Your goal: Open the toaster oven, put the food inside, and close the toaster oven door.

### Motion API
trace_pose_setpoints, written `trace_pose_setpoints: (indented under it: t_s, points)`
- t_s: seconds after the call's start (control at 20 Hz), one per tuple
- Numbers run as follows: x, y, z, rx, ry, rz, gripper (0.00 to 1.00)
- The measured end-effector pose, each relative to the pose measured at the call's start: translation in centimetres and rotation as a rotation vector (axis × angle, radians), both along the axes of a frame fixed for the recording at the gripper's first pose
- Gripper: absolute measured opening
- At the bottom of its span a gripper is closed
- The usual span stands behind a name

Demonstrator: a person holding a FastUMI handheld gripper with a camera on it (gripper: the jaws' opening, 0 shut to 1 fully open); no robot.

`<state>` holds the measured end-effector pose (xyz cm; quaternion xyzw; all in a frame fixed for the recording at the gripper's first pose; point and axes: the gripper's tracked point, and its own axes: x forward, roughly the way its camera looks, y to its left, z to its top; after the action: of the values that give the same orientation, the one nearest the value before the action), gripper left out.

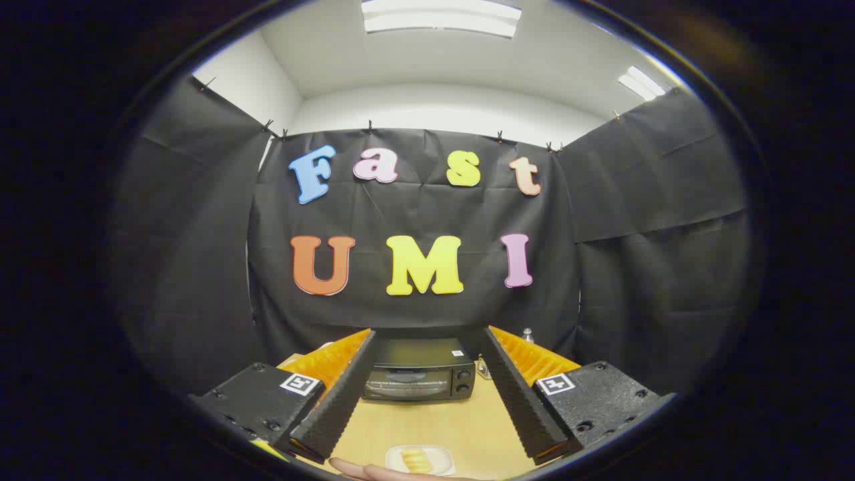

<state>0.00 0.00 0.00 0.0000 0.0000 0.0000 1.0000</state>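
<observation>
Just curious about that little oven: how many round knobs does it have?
2. Both sit on the right side of the toaster oven front, one knob directly above the other, seen between the open fingers. Others may be too small to make out.

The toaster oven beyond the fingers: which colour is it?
Black toaster oven, gripper open; gripper view.

No legible text. The small label on the toaster oven [419, 375] is too small to read. Each gripper [427, 342] block carries a square coded marker.
</observation>
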Motion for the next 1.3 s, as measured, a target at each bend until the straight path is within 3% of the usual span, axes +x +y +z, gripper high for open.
trace_pose_setpoints:
  t_s: [0.7,0.95,1.1,1.3]
  points:
    - [2.7,-0.3,-1.6,-0.031,0.007,-0.033,1.00]
    - [8.2,-0.2,-4.2,-0.071,0.006,-0.038,1.00]
    - [11.9,1.7,-8.2,-0.046,0.086,0.040,1.00]
    - [16.8,2.6,-11.0,-0.021,0.109,0.066,1.00]
